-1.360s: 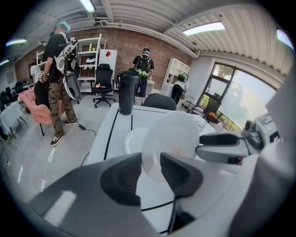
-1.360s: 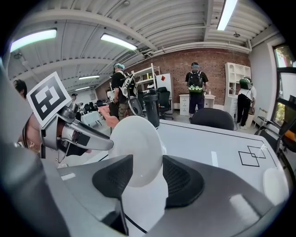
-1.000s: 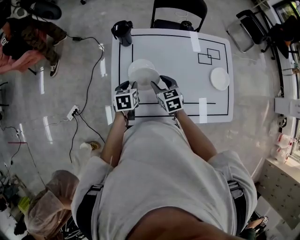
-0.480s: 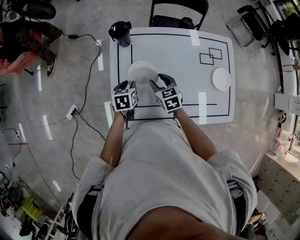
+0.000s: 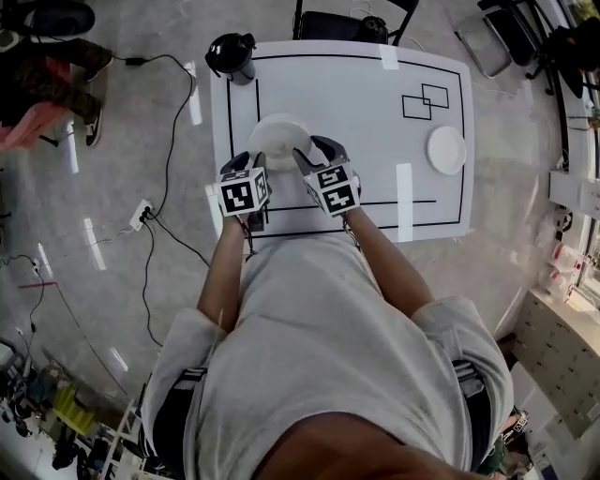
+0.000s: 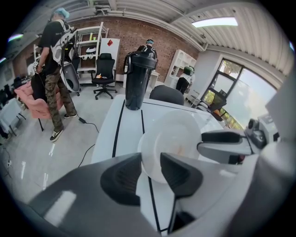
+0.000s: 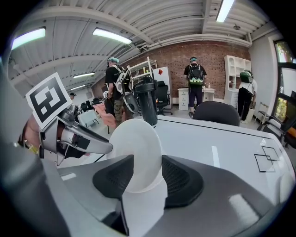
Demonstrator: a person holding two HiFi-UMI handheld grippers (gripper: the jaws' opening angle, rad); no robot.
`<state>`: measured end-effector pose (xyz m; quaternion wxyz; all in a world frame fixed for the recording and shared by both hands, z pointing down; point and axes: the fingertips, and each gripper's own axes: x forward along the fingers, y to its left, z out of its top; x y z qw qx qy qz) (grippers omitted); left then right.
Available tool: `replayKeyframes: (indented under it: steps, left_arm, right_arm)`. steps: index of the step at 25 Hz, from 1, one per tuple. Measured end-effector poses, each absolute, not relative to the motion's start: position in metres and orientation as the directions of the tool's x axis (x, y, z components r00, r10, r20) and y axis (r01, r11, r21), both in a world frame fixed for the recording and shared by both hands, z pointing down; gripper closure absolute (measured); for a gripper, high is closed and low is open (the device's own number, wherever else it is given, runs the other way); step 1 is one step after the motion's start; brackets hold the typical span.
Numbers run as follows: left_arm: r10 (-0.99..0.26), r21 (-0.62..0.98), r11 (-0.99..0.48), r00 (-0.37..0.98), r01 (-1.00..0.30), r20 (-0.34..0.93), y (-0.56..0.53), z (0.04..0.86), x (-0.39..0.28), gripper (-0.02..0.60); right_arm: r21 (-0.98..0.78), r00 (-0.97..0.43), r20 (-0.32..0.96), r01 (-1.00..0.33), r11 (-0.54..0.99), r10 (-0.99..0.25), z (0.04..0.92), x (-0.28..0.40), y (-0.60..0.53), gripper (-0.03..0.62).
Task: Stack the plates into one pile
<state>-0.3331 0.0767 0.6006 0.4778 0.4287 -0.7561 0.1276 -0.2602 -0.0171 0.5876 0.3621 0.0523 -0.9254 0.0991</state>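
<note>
A white plate (image 5: pixel 278 141) hangs above the near left part of the white table (image 5: pixel 375 141), gripped at its rim from both sides. My left gripper (image 5: pixel 255 161) is shut on its left rim; in the left gripper view the plate (image 6: pixel 173 139) sits between the pads of that gripper (image 6: pixel 150 171). My right gripper (image 5: pixel 309 150) has the opposite rim between its jaws, which are closing on it, and the plate (image 7: pixel 136 148) stands tilted between the pads of that gripper (image 7: pixel 143 180). A second white plate (image 5: pixel 446 149) lies flat at the table's right side.
A black jug (image 5: pixel 231 56) stands on the far left corner of the table. A black chair (image 5: pixel 342 23) is behind the far edge. Black lines and white tape strips mark the tabletop. Cables run over the floor at left, and people stand in the background.
Both grippers have carried the plate a little forward and down toward the table. The plate at the right has not moved.
</note>
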Motion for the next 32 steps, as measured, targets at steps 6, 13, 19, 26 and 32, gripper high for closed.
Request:
replayKeyframes:
  steps: [6, 13, 19, 26, 32]
  left_arm:
    - [-0.517, 0.221, 0.594, -0.156, -0.774, 0.842, 0.074, 0.610, -0.335, 0.453]
    - [-0.509, 0.227, 0.596, -0.144, -0.770, 0.849, 0.070, 0.617, -0.336, 0.453]
    - [-0.485, 0.198, 0.619, -0.171, -0.760, 0.857, 0.070, 0.625, -0.344, 0.453]
    - [-0.477, 0.192, 0.606, -0.159, -0.772, 0.864, 0.065, 0.633, -0.343, 0.453]
    - [-0.477, 0.197, 0.606, -0.154, -0.771, 0.865, 0.063, 0.634, -0.343, 0.453]
  right_arm:
    - [-0.150, -0.715, 0.698, -0.171, 0.974, -0.018, 0.598, -0.263, -0.020, 0.396]
    - [-0.155, -0.695, 0.718, -0.183, 0.971, -0.017, 0.609, -0.263, -0.023, 0.398]
    - [-0.125, -0.678, 0.735, -0.172, 0.977, -0.026, 0.619, -0.266, -0.022, 0.399]
    - [-0.121, -0.663, 0.747, -0.186, 0.975, -0.034, 0.628, -0.265, -0.027, 0.399]
    - [-0.120, -0.657, 0.753, -0.186, 0.975, -0.033, 0.633, -0.267, -0.028, 0.396]
